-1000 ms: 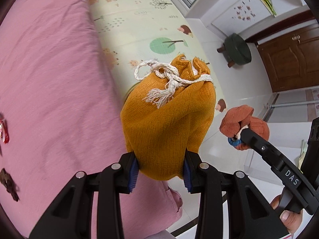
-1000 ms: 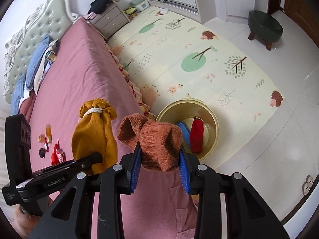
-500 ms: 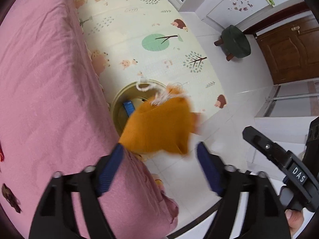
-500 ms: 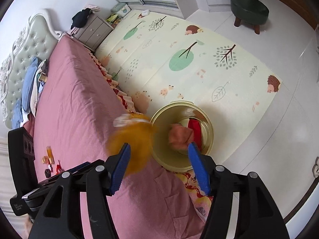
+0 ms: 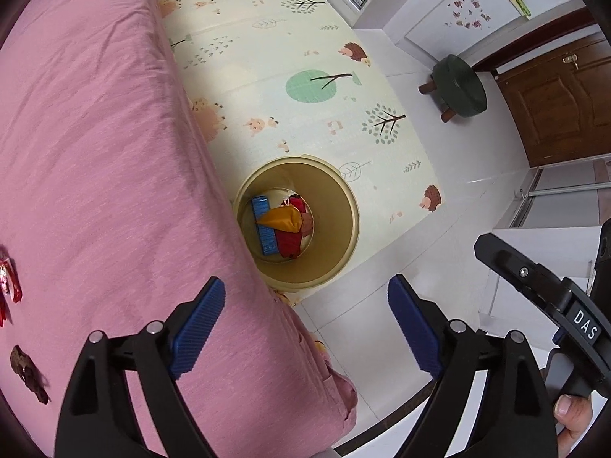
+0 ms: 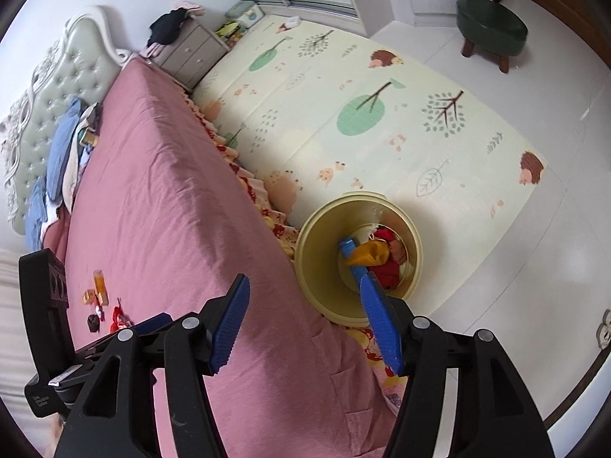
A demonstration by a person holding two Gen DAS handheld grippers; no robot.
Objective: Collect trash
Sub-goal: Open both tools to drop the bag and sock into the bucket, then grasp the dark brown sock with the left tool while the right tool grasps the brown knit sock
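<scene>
- Left wrist view: the left gripper point(image 5: 305, 324) points steeply down over the edge of the bed point(image 5: 95, 152), its blue pads point(image 5: 198, 320) spread wide and still opening, with nothing between them.
- Straight below the gap stands a round yellow bin point(image 5: 343, 206) on the floor, touching the side of the bed and resting partly on the play mat point(image 5: 267, 57).
- Inside the bin lie an orange pouch point(image 5: 284, 219), a red item point(image 5: 290, 244), a blue box point(image 5: 263, 225) leaning against the wall, and a brownish cloth point(image 5: 307, 223) just beside the pouch.
- On the pink sheet at the left edge sit a red wrapper point(image 5: 9, 286) and a dark brown scrap point(image 5: 26, 372), well apart from the bin.
- At lower right, fingers point(image 5: 573, 412) of a hand grip the handle of the other tool.
- Right wrist view: the right gripper point(image 6: 305, 322) is released too, jaws apart and empty; one pad overlaps the near rim of the bin point(image 6: 317, 236) in the picture, and whether it touches cannot be told.
- The orange pouch point(image 6: 368, 253) lies on top of the red item point(image 6: 383, 269), with the blue box point(image 6: 349, 248) beside it.
- Small litter point(image 6: 101, 299) remains on the bed point(image 6: 172, 191): an amber piece, a black bit and red wrappers, clustered near the left tool.
- A green stool point(image 6: 490, 24) stands on the white floor, far from the bin; a nightstand point(image 6: 187, 51) sits by the headboard.
</scene>
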